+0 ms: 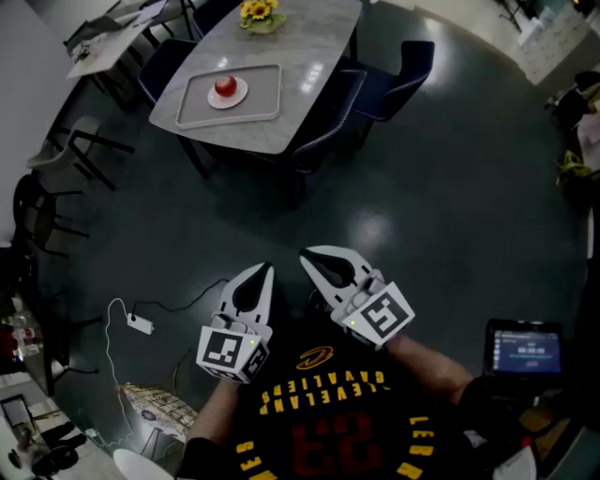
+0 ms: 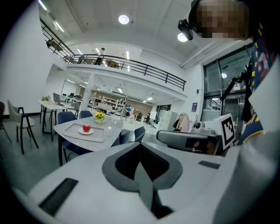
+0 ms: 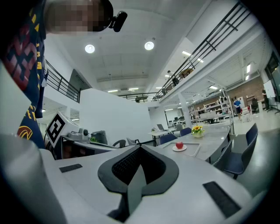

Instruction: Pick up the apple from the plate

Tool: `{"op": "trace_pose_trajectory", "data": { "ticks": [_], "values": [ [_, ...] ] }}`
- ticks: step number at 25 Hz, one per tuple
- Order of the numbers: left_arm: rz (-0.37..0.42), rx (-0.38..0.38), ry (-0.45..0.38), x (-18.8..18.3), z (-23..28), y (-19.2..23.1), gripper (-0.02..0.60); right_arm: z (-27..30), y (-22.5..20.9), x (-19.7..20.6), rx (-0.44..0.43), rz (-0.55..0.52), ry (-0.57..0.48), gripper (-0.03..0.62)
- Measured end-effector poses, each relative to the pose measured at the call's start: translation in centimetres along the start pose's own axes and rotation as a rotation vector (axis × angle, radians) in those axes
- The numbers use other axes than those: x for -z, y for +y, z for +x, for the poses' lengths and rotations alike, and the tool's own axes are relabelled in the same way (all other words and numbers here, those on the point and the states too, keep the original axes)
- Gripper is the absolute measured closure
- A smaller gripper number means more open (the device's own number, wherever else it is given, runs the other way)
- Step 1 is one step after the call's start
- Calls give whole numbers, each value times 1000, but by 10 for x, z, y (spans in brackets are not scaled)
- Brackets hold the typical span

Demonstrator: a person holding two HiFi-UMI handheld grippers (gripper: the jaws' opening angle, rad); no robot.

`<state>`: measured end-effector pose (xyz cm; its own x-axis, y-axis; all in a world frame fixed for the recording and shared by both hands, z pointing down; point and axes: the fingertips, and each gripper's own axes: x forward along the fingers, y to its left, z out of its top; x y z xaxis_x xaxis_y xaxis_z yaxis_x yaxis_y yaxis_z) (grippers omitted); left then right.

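Observation:
A red apple (image 1: 225, 86) sits on a small white plate (image 1: 238, 96), which rests in a grey tray (image 1: 267, 98) on a pale table (image 1: 309, 56) far ahead. My left gripper (image 1: 266, 271) and right gripper (image 1: 307, 255) are held side by side close to the person's chest, well short of the table, over dark floor. Both are shut with nothing between the jaws. In the left gripper view the apple (image 2: 86, 128) shows small at left beyond the shut left gripper (image 2: 140, 143). In the right gripper view the apple (image 3: 179, 145) lies right of the right gripper (image 3: 140, 147).
Dark blue chairs (image 1: 403, 80) stand around the table, and a pot of yellow flowers (image 1: 261, 16) sits at its far end. A white power strip (image 1: 140, 323) with its cable lies on the floor at left. A lit screen (image 1: 525, 349) is at lower right.

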<state>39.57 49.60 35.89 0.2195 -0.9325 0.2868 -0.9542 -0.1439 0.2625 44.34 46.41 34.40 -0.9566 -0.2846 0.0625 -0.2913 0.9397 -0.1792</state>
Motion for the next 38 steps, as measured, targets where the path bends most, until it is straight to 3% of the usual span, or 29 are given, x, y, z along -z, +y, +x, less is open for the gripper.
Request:
{"op": "trace_pose_trajectory", "data": {
  "ticks": [9,14,18,24,33,35,38],
  "values": [
    [14,1,-53,-14,-7,1,580,1,-4,-4,22,71,-3,588],
    [25,-27,-74,-23,-3,22,580,19,-9,-2,17,78,-8,588],
    [3,-53,-64,-26,5,53,580,47,-16,3,14,73,13,588],
    [-52,-19,-87,-33,15,108,580,106,-19,10,15,79,51,588],
    [-79,26,-95,-64,40,201,578,196,-33,1,86,95,68,586],
    [-89,38,-87,-72,44,219,559,215,-35,-2,100,99,53,541],
    [-95,65,-92,-81,46,244,545,241,-36,-6,113,91,41,536]
  ]
}}
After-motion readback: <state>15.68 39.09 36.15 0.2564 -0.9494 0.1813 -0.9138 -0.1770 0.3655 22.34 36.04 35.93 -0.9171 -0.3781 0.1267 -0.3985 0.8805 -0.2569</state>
